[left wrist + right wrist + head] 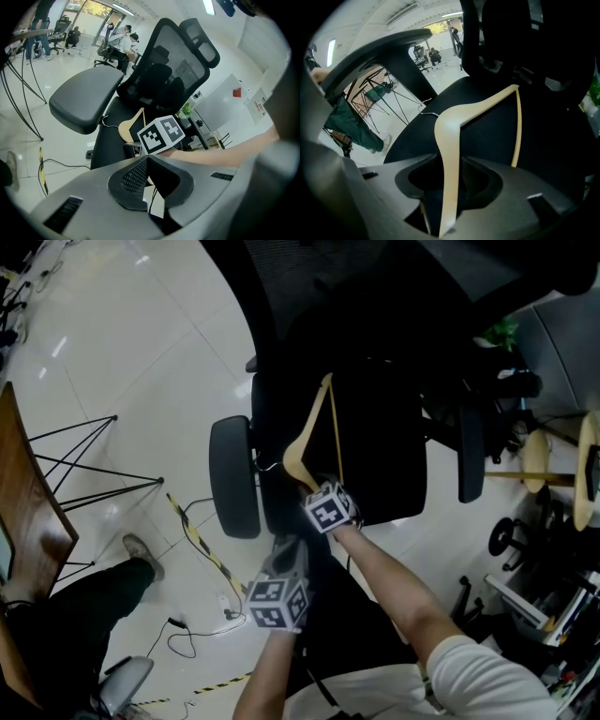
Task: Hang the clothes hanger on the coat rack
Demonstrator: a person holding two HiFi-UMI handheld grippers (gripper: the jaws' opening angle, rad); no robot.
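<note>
A pale wooden clothes hanger (302,448) lies flat on the black seat of an office chair (375,456), its metal hook (268,465) pointing toward the left armrest. My right gripper (310,487) points steeply down at the hanger's near end. In the right gripper view its pads sit against both sides of one hanger arm (450,140), so the right gripper (450,161) is shut on it. My left gripper (290,544) hovers just behind it, off the hanger. Its pads meet with nothing between them (147,159). The hanger (129,125) shows beyond the right gripper's marker cube (161,134).
The chair's armrests (234,476) (471,451) flank the seat, with its mesh back (173,61) behind. Pale wooden pieces on a bar (536,460) stand at the right edge. A wire-legged table (94,460), a bystander's shoe (141,554) and floor cables with striped tape (202,545) lie left.
</note>
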